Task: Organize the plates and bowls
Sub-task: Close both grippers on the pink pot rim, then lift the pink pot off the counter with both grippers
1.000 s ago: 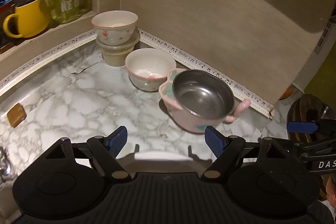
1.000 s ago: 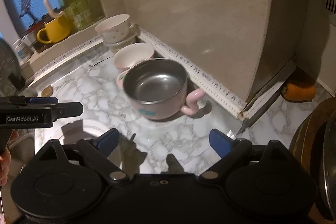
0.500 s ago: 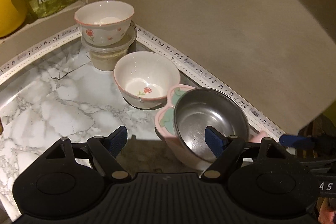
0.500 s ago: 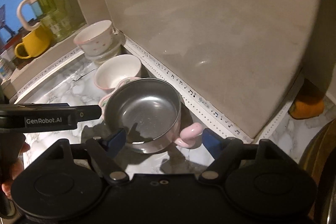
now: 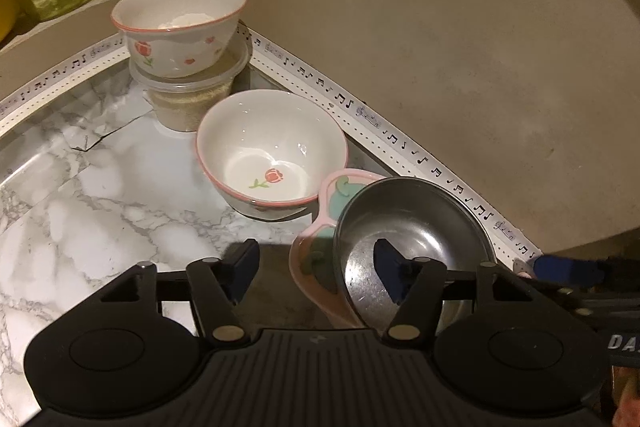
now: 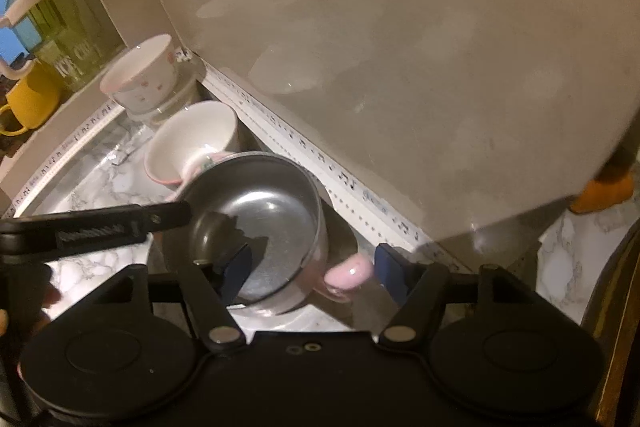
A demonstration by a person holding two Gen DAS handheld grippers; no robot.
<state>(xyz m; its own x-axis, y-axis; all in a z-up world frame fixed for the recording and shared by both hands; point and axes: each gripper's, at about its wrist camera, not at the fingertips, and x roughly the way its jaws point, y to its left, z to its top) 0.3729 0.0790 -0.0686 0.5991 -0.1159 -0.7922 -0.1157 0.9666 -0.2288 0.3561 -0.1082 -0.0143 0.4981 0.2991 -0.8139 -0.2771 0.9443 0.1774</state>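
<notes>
Between my closing left gripper (image 5: pixel 316 273) and closing right gripper (image 6: pixel 314 273) sits the steel-lined pink bowl (image 5: pixel 404 247), one pad inside each rim, not yet pinched. Next: clamp, lift toward the rose bowl (image 5: pixel 272 153) on the desk (image 5: pixel 80 207).

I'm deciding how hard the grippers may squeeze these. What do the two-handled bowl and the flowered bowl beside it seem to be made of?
Two-handled bowl: the inner liner looks like polished stainless steel, grey and mirror-like with reflections; the pink shell and handle are smooth and glossy, probably plastic, though ceramic cannot be ruled out.
Flowered bowl: likely glazed ceramic, glossy white with sharp highlights, a painted rose and a pink rim.
</notes>
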